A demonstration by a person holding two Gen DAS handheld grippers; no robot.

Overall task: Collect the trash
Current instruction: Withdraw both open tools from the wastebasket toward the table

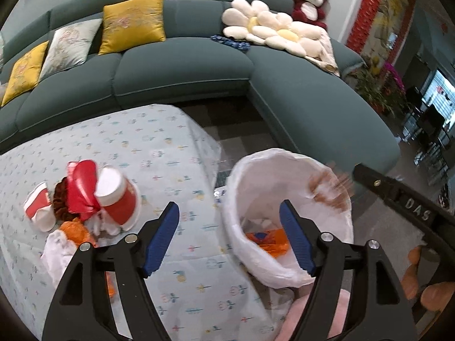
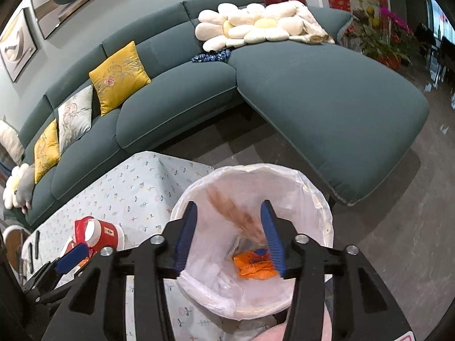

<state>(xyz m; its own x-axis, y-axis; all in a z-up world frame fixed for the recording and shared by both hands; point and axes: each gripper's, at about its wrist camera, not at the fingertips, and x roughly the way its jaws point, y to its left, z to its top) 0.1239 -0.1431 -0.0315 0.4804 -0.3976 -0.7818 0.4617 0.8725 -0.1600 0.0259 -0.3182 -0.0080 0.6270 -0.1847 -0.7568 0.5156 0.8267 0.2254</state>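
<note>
Over the bin point(image 2: 312, 187), the right gripper point(image 2: 229, 233) is hanging with fingers released and empty, as is the left gripper point(image 1: 231, 236), while the cups point(image 1: 118, 196) and wrappers on the bench point(image 1: 159, 147) are looking light, crushable, best pinched at a rim.

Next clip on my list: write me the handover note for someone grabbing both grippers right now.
Left gripper: open, empty, over the table edge between the trash pile and the bin.
Right gripper: open, empty, above the bin; a blurred brown piece is falling in.
Done: an orange wrapper and some white scraps already lie in the white-lined bin.
Left: red paper cups, red wrapper, orange and white scraps piled on the table.
</note>
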